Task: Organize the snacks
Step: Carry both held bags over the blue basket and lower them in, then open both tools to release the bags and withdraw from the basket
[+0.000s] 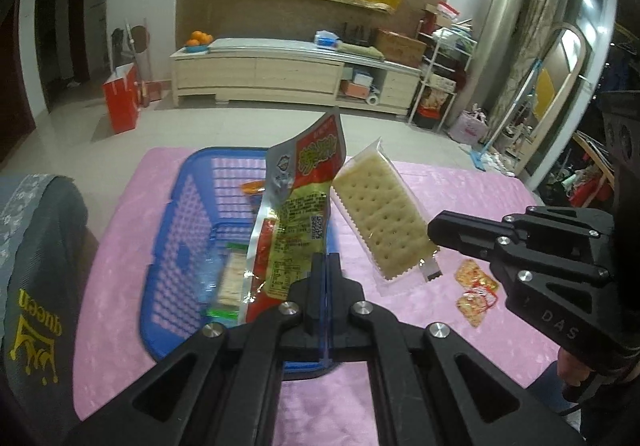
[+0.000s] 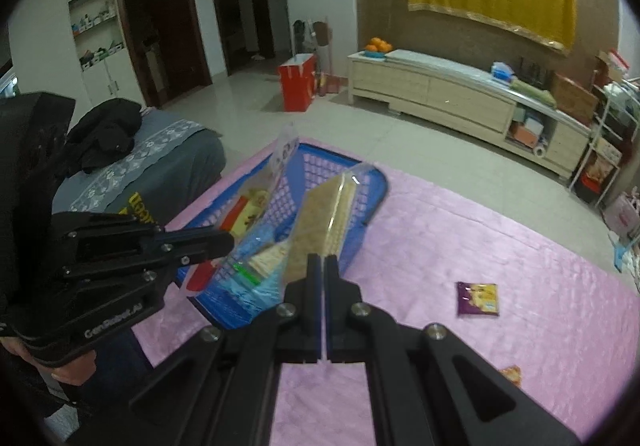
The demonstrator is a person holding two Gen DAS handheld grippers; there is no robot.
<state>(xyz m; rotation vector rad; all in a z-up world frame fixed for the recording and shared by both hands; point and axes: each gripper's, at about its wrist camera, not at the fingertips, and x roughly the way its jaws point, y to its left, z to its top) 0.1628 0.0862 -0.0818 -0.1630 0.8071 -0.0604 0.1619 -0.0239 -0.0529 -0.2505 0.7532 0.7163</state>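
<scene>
From my left wrist camera, my left gripper [image 1: 327, 278] is clenched on the bottom edge of a red, yellow and silver foil snack pouch [image 1: 298, 202], which stands upright over the blue perforated plastic basket [image 1: 180, 246] on the pink quilted cloth [image 1: 460, 326]. Just to its right, my right gripper [image 1: 434, 232] pinches the lower corner of a clear-wrapped pack of pale square crackers [image 1: 380, 214], tilted and lifted off the cloth, beside the basket's right rim. A green-edged cracker pack [image 1: 230, 282] and an orange wrapper already lie in the basket. Small orange-red snack packets [image 1: 476, 292] rest on the cloth near my right gripper.

From the right wrist camera, the fingers [image 2: 314, 274] are nearly together with the cracker pack's wrapper edge between them, the pack seen edge-on against the basket's near side. A small purple snack packet [image 2: 478, 299] lies well apart on the cloth.

I judge this the carrying step: both packs are held, neither dropped. Next I should bring each fully over the basket's opening, lower and release, then go for the loose packets.
</scene>
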